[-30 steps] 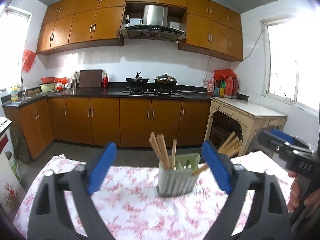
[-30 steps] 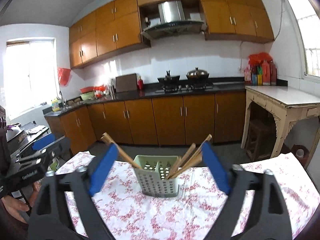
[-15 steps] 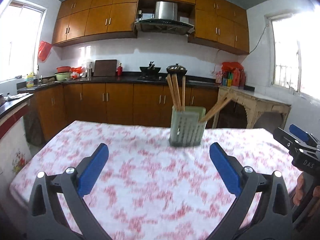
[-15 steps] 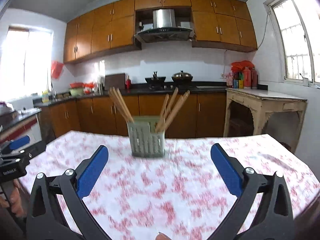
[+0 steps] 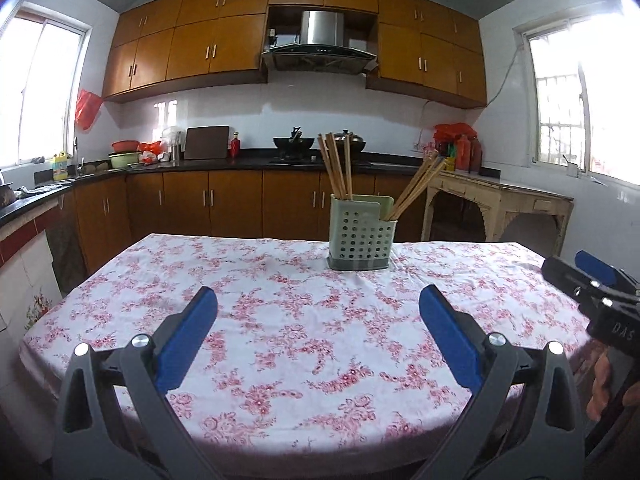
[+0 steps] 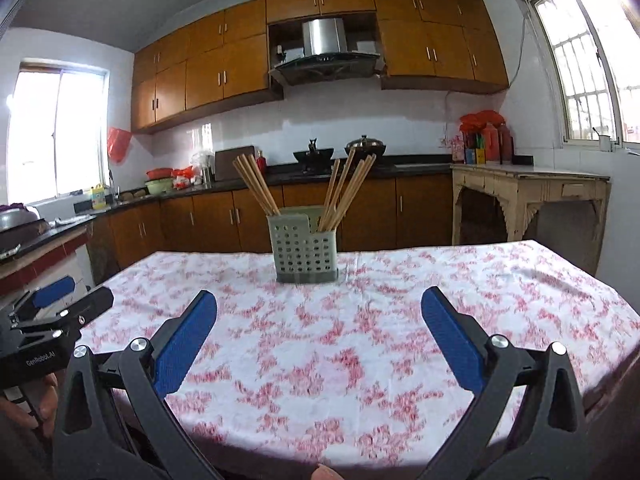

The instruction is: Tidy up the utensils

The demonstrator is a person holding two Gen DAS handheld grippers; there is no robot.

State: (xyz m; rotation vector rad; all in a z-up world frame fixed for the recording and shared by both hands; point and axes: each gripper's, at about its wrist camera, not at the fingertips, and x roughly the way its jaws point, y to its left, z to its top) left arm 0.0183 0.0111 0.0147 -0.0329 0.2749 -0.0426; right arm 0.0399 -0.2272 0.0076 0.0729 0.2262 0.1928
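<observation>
Change: I drew both grippers back and down from the utensil caddy (image 5: 362, 236) | jaws: left gripper (image 5: 318, 336) and right gripper (image 6: 320, 338) gaped empty | chopsticks (image 6: 348, 188) in caddy, task seemingly done.

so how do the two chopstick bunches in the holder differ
In the left wrist view, the left bunch stands nearly upright, while the right bunch leans far out to the right. The left bunch sits in the taller rear section of the holder, the right bunch in the lower one. Both are plain wooden chopsticks.
</observation>
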